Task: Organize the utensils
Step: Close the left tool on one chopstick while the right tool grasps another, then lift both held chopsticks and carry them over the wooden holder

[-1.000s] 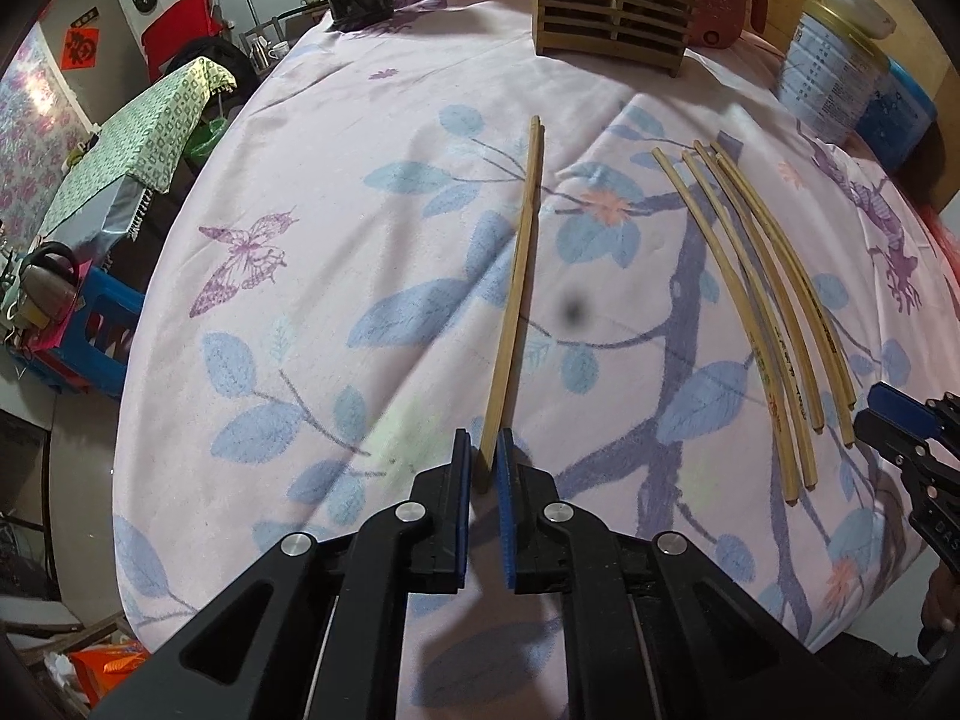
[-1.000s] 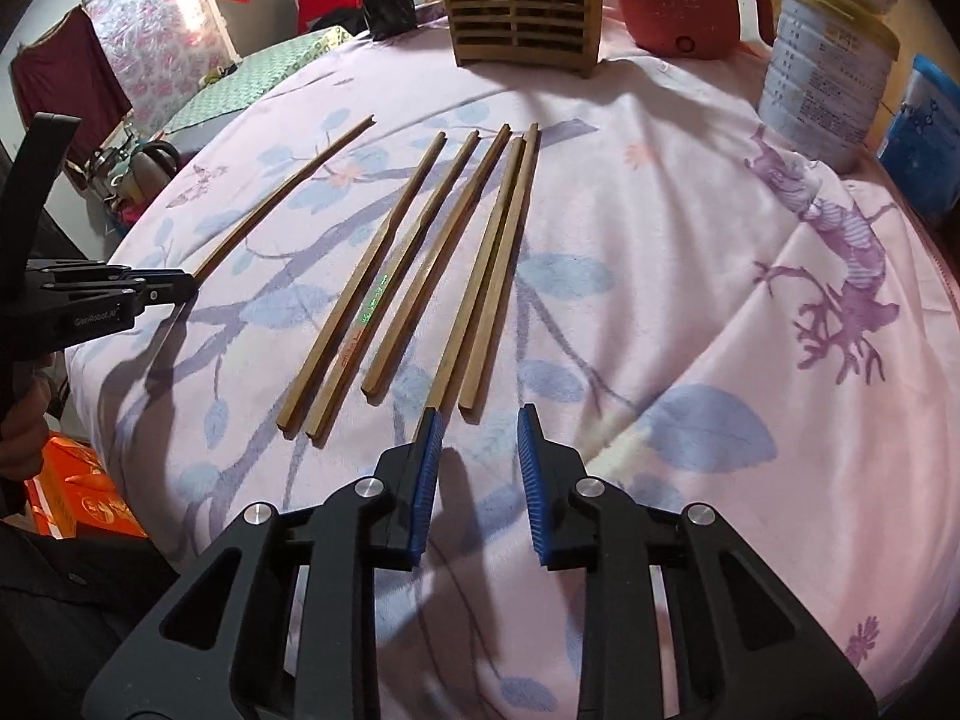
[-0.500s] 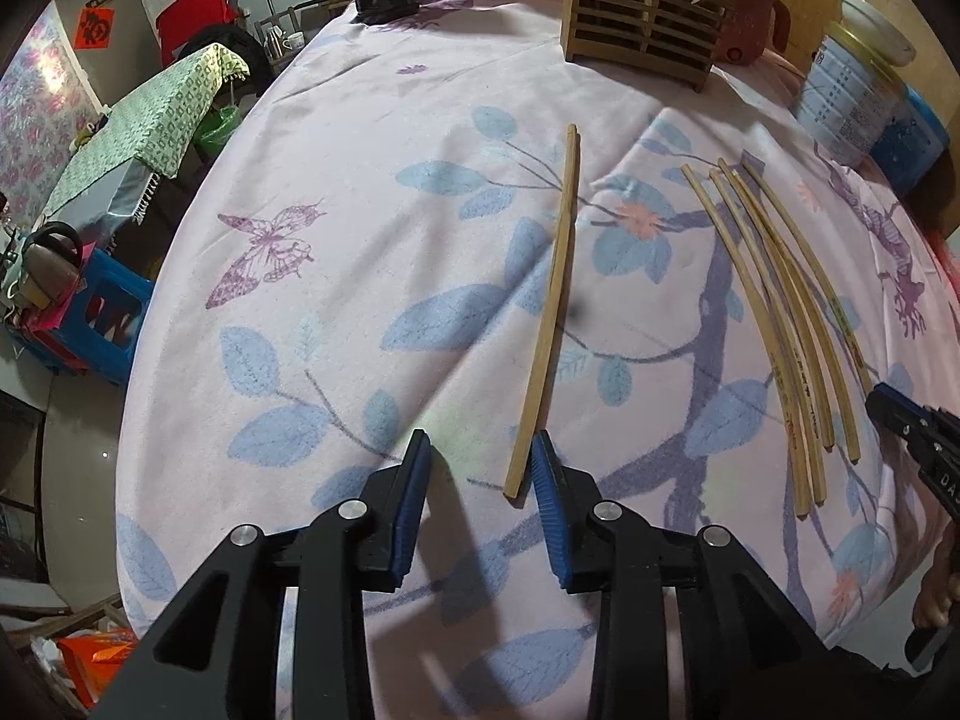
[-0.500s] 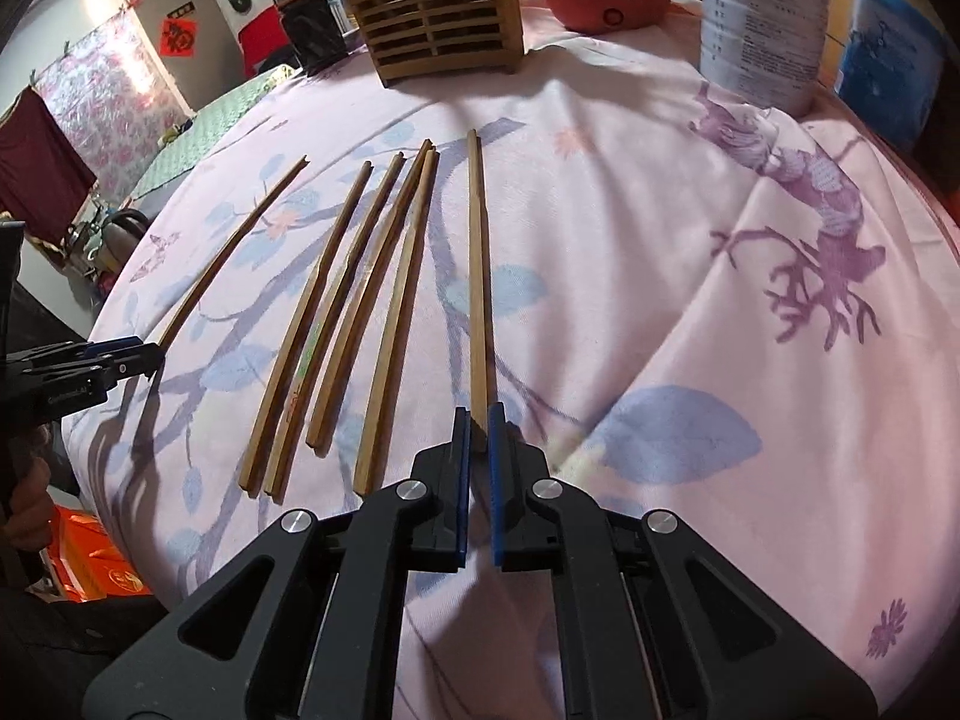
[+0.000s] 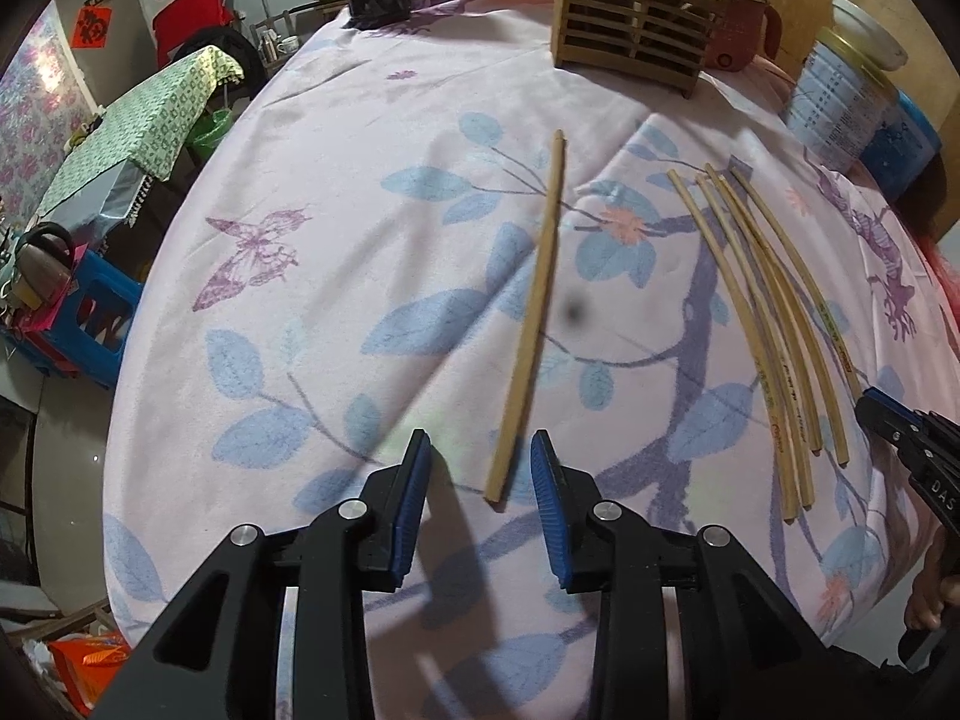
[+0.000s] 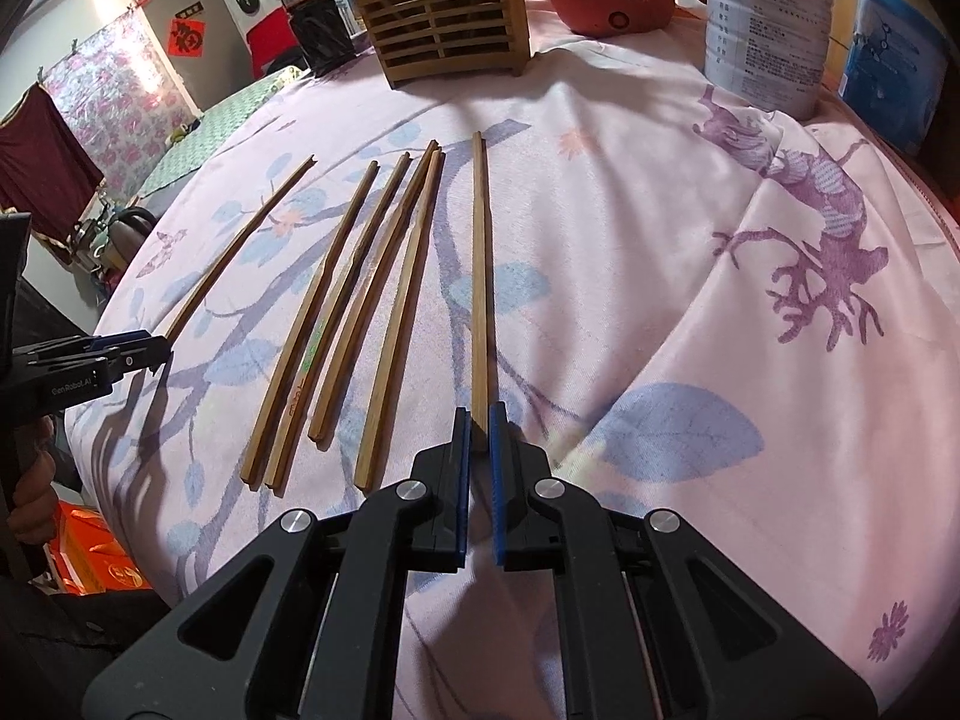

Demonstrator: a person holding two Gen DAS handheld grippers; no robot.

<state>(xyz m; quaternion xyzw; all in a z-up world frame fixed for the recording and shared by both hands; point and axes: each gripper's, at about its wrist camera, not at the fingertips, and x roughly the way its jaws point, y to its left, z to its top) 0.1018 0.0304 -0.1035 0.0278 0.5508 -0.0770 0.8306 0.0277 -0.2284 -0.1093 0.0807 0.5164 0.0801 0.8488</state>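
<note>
right gripper [image 6: 478,429] is pinching the near end of a chopstick [image 6: 479,276], long axis running straight away toward the wooden holder [image 6: 444,12]. left gripper [image 5: 480,468] is spread, with a lone chopstick [image 5: 531,324] lying flat on the tablecloth [image 5: 336,228], its near end between the fingers (untouched). four more chopsticks [image 6: 354,300] lie roughly parallel between them.

I read "GenRobot.AI" on the left gripper [image 6: 157,354] body; "DAS" on the right gripper [image 5: 873,405] body. Tin [image 6: 768,30] print too small to read.
</note>
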